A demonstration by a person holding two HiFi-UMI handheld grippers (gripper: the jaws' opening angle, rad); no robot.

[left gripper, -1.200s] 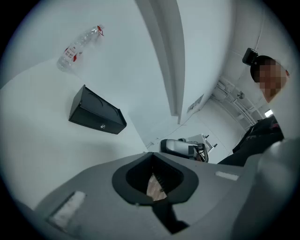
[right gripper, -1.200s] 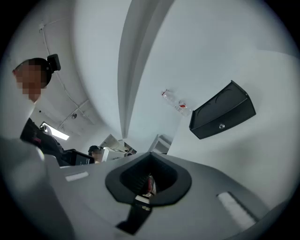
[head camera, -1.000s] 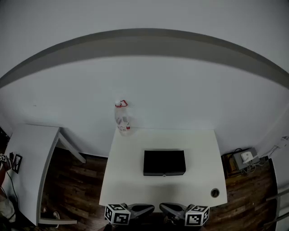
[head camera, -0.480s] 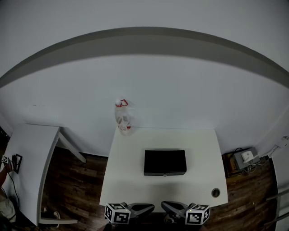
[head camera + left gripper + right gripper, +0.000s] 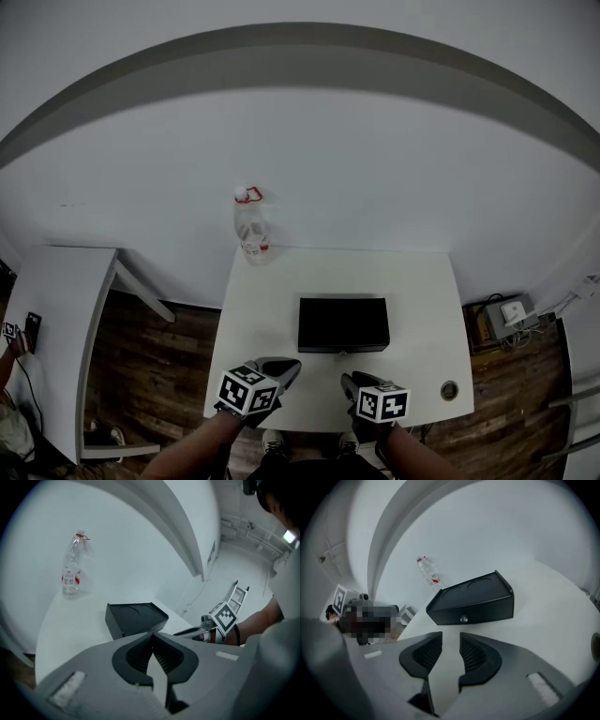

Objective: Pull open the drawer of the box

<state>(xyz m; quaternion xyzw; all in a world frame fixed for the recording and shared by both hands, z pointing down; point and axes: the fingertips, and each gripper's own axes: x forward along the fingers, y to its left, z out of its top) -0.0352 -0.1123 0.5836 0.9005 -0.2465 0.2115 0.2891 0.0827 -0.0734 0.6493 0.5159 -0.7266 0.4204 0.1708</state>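
Approach step, aiming at the closed black box [image 5: 343, 324] centred on the table [image 5: 422, 291]. Holding right gripper [image 5: 450, 641] with jaws just spread, nothing between; left gripper [image 5: 152, 637] pinched together, empty. Next, probably: close right jaws around near-face knob [image 5: 463, 619], then pull nearward.

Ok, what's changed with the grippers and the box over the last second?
The left gripper and right gripper moved forward over the table edge toward the box. The right gripper's jaws have just been opening, nothing between them. Box and bottle stayed put.
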